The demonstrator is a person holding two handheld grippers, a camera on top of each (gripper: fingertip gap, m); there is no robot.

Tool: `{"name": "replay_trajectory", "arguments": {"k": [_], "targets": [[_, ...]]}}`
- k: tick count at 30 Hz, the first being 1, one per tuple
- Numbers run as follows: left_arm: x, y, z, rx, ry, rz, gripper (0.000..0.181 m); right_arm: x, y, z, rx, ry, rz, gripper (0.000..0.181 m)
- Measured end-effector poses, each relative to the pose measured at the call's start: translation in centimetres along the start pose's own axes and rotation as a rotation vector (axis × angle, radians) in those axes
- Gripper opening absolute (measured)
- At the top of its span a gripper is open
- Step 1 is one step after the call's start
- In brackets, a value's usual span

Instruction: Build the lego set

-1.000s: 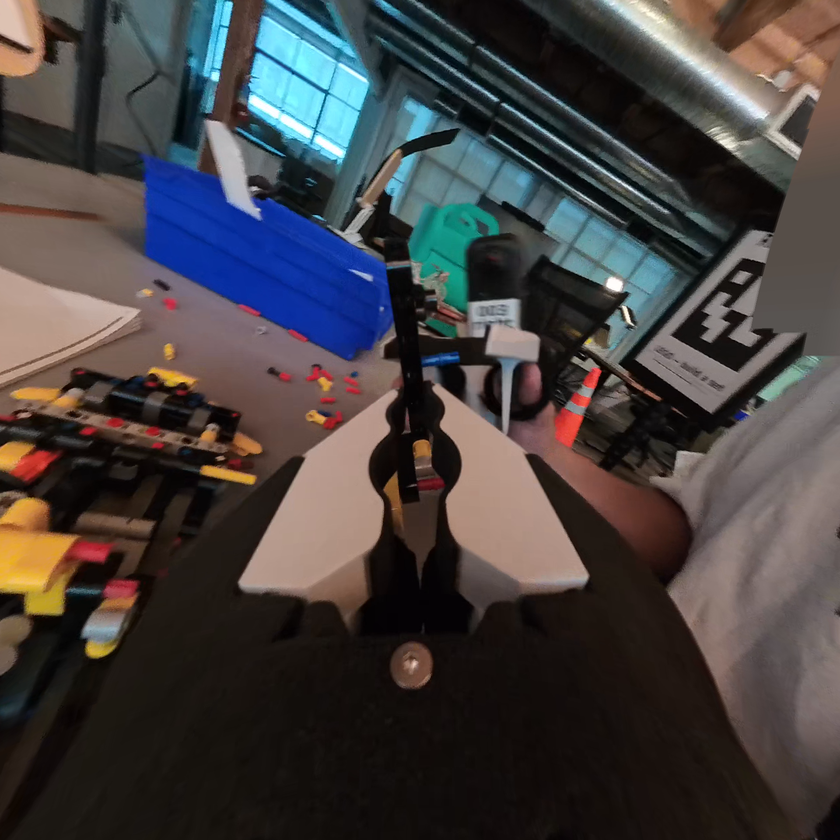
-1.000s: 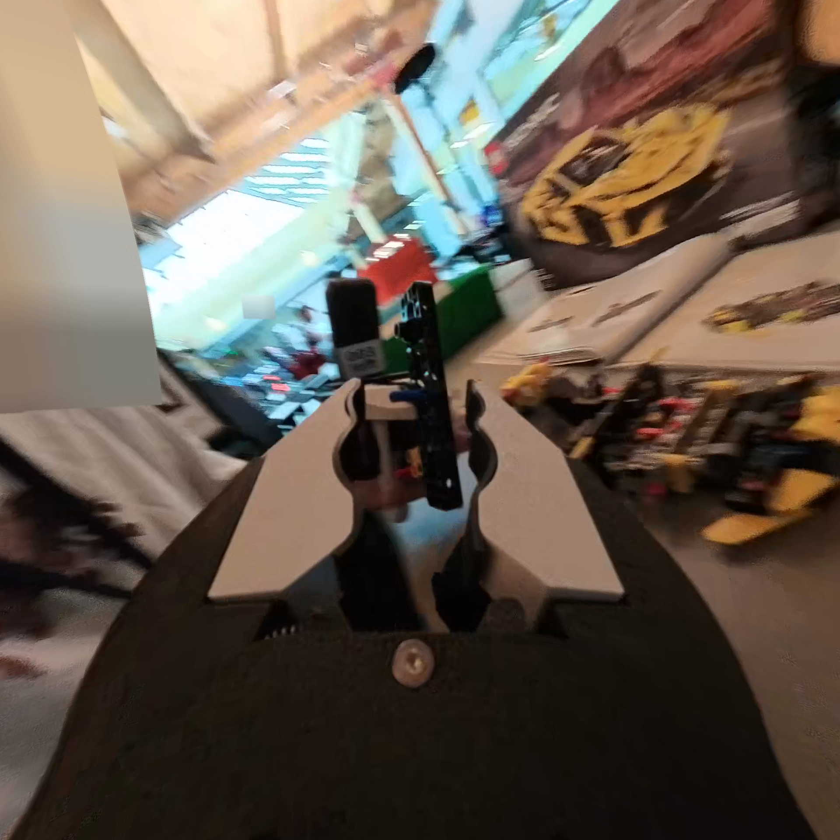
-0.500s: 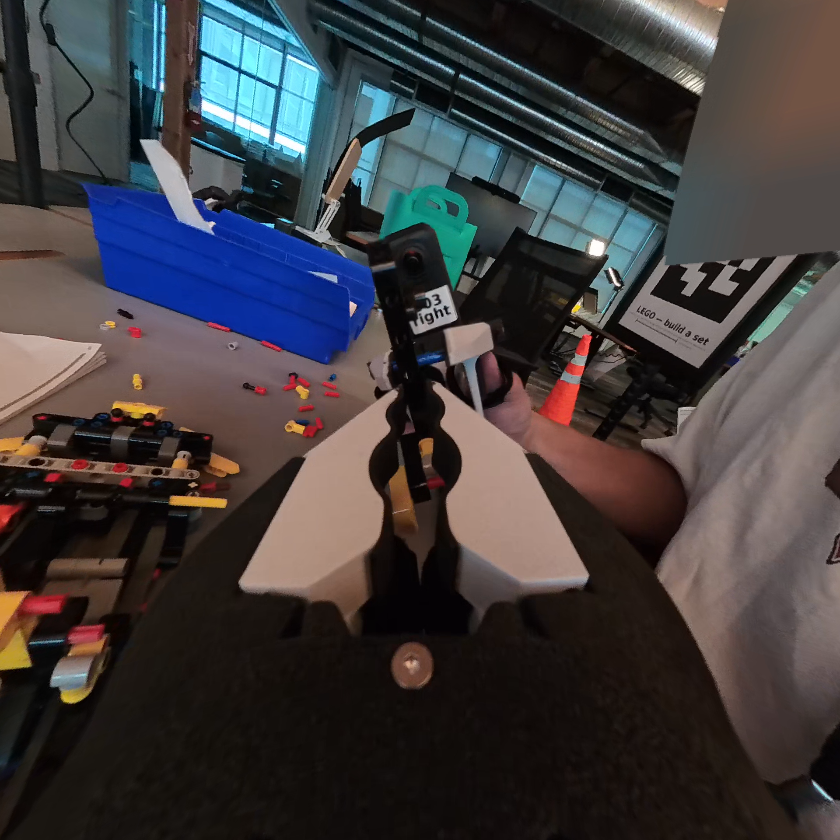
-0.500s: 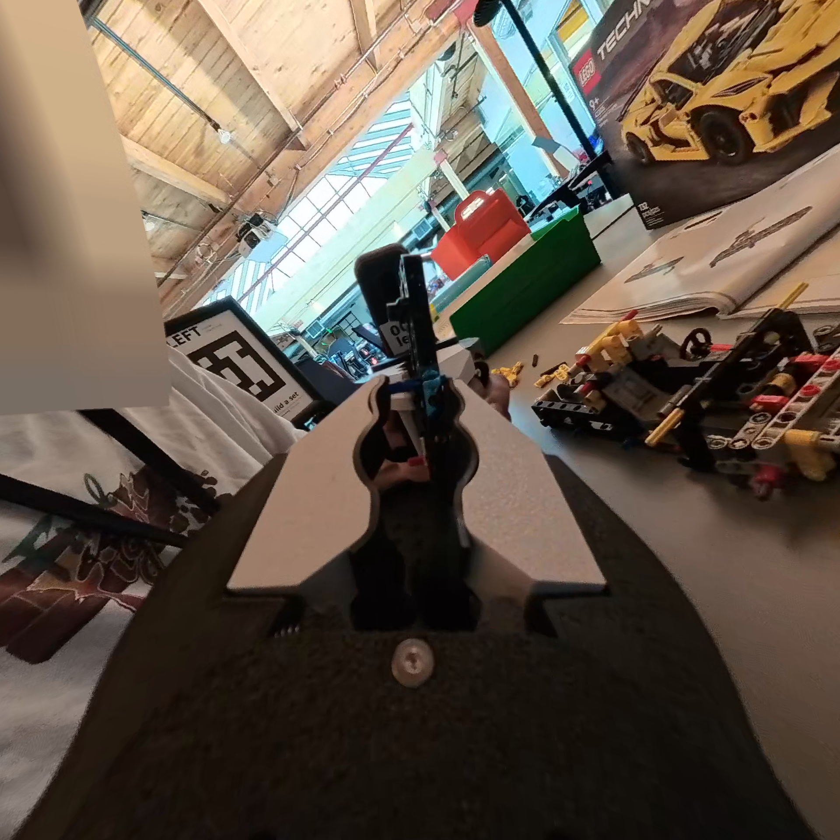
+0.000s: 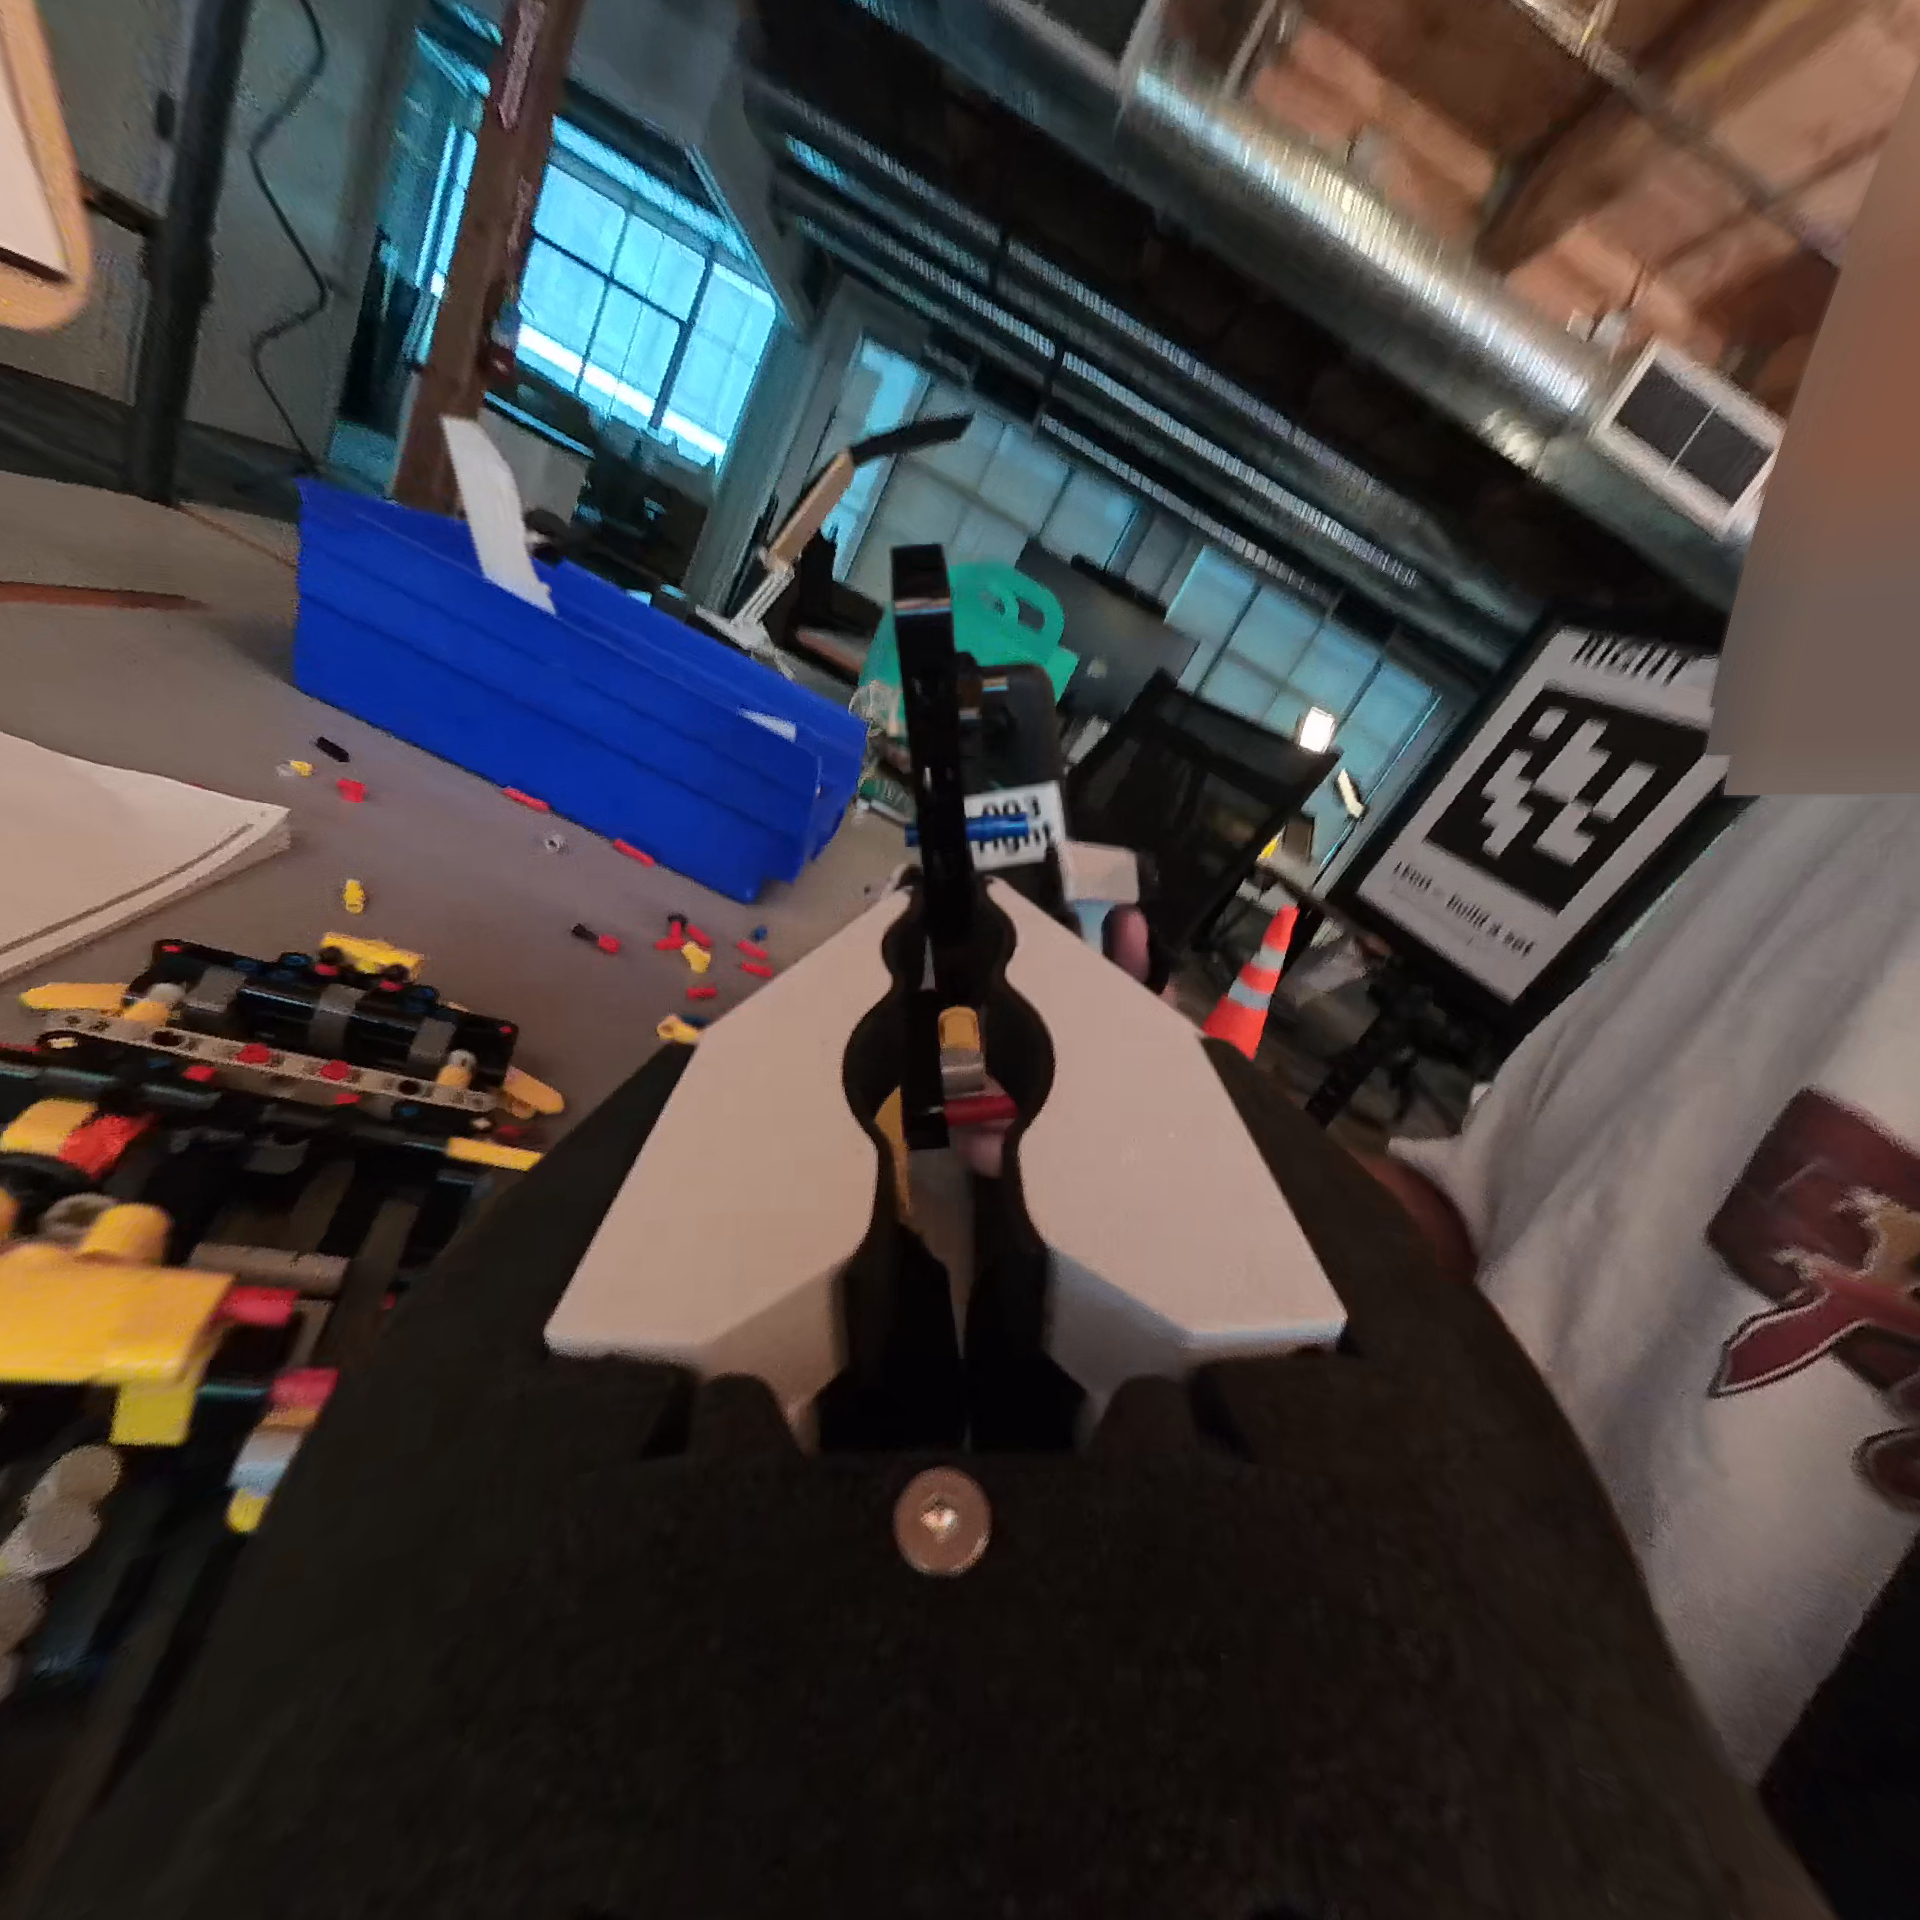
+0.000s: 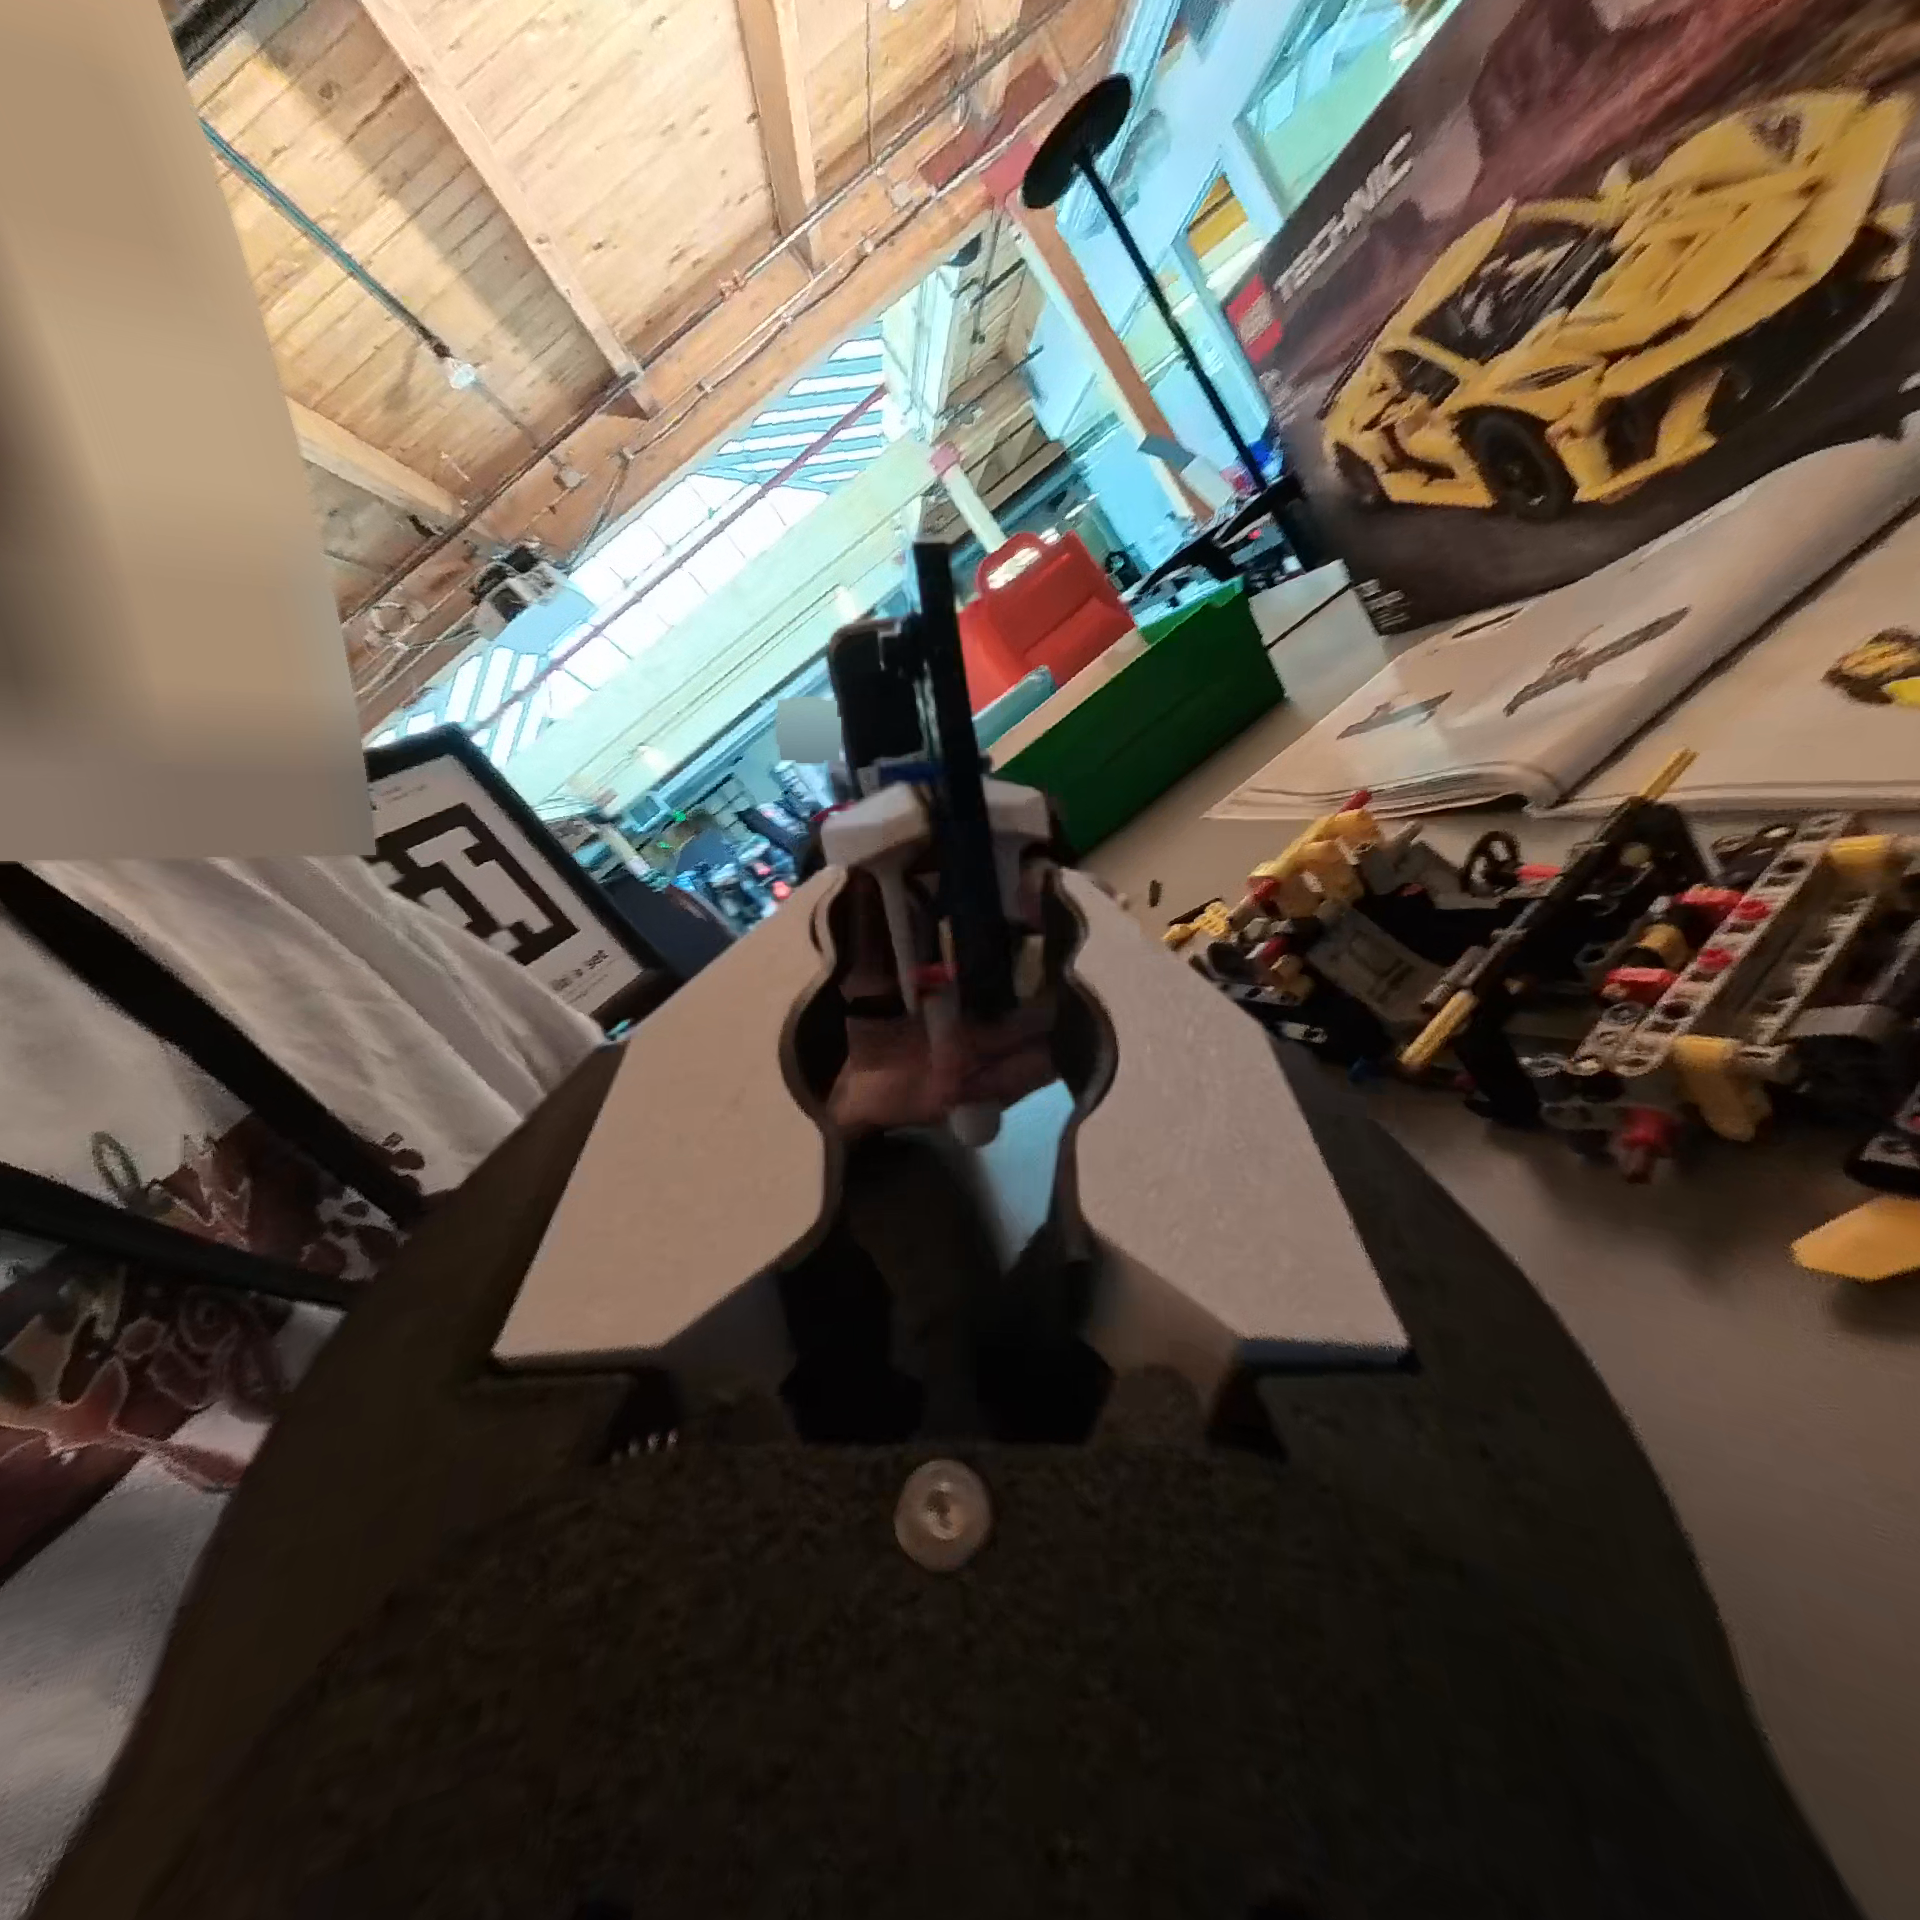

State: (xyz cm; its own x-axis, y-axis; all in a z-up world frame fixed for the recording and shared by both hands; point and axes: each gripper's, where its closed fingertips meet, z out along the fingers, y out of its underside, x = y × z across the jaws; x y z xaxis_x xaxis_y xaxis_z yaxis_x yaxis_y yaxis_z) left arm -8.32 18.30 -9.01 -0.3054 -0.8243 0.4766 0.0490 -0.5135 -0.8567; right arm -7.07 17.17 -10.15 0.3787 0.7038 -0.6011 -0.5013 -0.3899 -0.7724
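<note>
Holding the black beam (image 5: 928,790) upright above the grey table (image 5: 436,873), our left gripper (image 5: 948,904) has its fingers pinched tight on it, yellow and red pegs showing near its lower end. Our right gripper (image 6: 951,883) faces it with fingers parted around the same beam (image 6: 961,821), not clamping. The half-built car (image 6: 1621,966) sits on the table off to the right, beside the open instruction booklet (image 6: 1579,707).

I see daylight flaring through the windows (image 5: 634,312) upper left, motion blur smearing both views, and fisheye bending at the edges.
</note>
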Motion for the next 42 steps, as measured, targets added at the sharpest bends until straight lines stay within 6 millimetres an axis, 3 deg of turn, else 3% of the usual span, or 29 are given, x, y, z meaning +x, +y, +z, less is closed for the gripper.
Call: {"name": "replay_trajectory", "arguments": {"k": [3,5,12,19,21,23,27,31,33,36,39,42], "targets": [[-0.5,-1.5,-1.9,0.033,0.007,-0.057,0.007,0.9,0.2,0.2,-0.012,0.071,-0.041,0.032],[-0.7,-1.4,-2.7,0.004,0.028,-0.080,0.007,0.8,0.7,0.7,-0.044,0.064,-0.053,0.028],[-0.9,1.4,-2.3,-0.149,0.124,-0.295,0.007,-0.1,4.1,3.2,-0.241,-0.031,-0.014,0.024],[-1.5,1.9,-2.1,-0.158,0.106,-0.342,0.008,1.4,4.2,2.8,-0.247,0.033,0.070,0.007],[-2.0,1.9,-2.0,-0.159,0.073,-0.310,0.011,2.0,4.0,2.6,-0.228,0.047,0.130,0.007],[-2.5,1.6,-2.1,-0.152,0.034,-0.257,0.026,2.9,3.2,2.1,-0.180,0.080,0.167,0.006],[-4.4,0.8,-2.9,-0.103,-0.088,-0.205,0.031,4.0,-0.1,0.3,0.036,0.080,0.250,0.007],[-3.5,2.6,-1.6,-0.148,-0.054,-0.256,0.031,3.9,-2.7,-0.1,0.269,0.040,0.284,0.005],[-2.7,3.1,-0.5,-0.136,-0.013,-0.308,0.030,3.4,-2.6,1.1,0.300,0.000,0.294,0.005],[-2.0,2.4,0.5,-0.061,0.029,-0.352,0.025,2.9,-1.4,3.0,0.234,0.016,0.245,0.007],[-2.1,1.7,0.5,-0.003,0.013,-0.334,0.012,2.9,-1.2,3.4,0.217,0.072,0.128,0.006],[-2.2,1.6,0.3,0.024,0.013,-0.366,0.008,2.9,-1.0,3.6,0.212,0.068,0.139,0.006]]}}
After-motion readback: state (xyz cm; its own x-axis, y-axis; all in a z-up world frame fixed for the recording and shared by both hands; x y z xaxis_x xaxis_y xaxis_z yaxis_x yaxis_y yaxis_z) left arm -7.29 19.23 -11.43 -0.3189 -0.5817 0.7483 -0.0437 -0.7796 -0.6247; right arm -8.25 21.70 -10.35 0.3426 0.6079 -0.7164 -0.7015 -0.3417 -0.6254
